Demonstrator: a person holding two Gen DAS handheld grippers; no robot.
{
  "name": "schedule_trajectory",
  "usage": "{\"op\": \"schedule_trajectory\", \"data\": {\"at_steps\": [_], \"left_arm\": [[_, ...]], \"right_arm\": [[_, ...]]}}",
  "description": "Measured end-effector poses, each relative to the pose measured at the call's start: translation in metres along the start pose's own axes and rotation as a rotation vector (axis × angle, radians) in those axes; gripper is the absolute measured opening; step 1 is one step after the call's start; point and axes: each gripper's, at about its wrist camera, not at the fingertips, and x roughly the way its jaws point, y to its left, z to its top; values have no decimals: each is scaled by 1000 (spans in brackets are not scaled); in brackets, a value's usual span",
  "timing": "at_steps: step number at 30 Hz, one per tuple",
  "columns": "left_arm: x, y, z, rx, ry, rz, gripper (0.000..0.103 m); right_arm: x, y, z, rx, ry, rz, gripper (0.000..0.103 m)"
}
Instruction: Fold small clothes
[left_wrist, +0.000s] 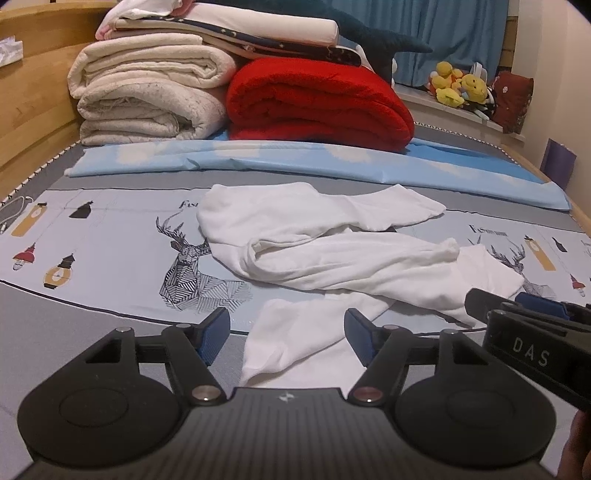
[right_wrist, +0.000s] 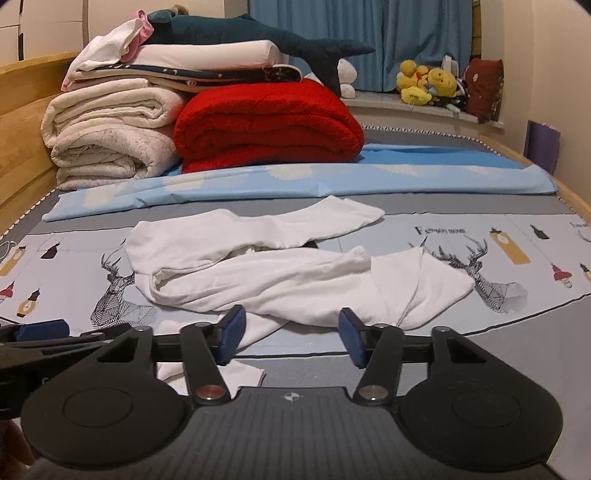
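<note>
Left wrist view: a white garment (left_wrist: 332, 254) lies in the middle of the frame on a bed sheet (left_wrist: 110, 240) with deer drawn on it. It looks like small tights or trousers, crumpled and partly folded over. Its long way runs from left to right across the picture. One leg points to the upper right, and another end hangs down toward the bottom middle. That low end sits between the blue pads of the left gripper (left_wrist: 286, 334). The pads stand apart and do not press the cloth. The right gripper (left_wrist: 517, 314) pokes in at the right edge. Only part of it shows, so how wide it stands is hard to tell here. Behind, in the upper half, are a red blanket (left_wrist: 317, 99) and a pile of cream blankets (left_wrist: 147, 88).

Right wrist view: the white garment (right_wrist: 280, 273) again lies long from left to right in the middle. The right gripper (right_wrist: 291, 338) is at the bottom, its pads apart, with the near edge of the cloth just between them, not squeezed. A piece of white cloth is partly hidden under its left finger. The left gripper (right_wrist: 40, 330) is cut off at the left edge. Yellow soft toys (right_wrist: 424, 85) sit at the upper right.
</note>
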Motion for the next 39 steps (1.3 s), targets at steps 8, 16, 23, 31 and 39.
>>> {"op": "schedule_trajectory", "data": {"at_steps": [8,16,23,31,39], "left_arm": [[7,6,-1,-40,19,7,79],[16,0,-3,-12,-10,44,85],[53,-29,-7,-12,44,-58,83],[134,-113,16,51,0,-127,86],[218,-174,31,234,53,-23,85]], "right_arm": [[-2,4,-1,-26,-21,-9,48],[-2,-30,10,77,-47,-66,59],[5,-81,29,192,-58,-156,59],[5,-140,43,337,-86,-196,34],[7,-161,43,388,-26,-152,34]]}}
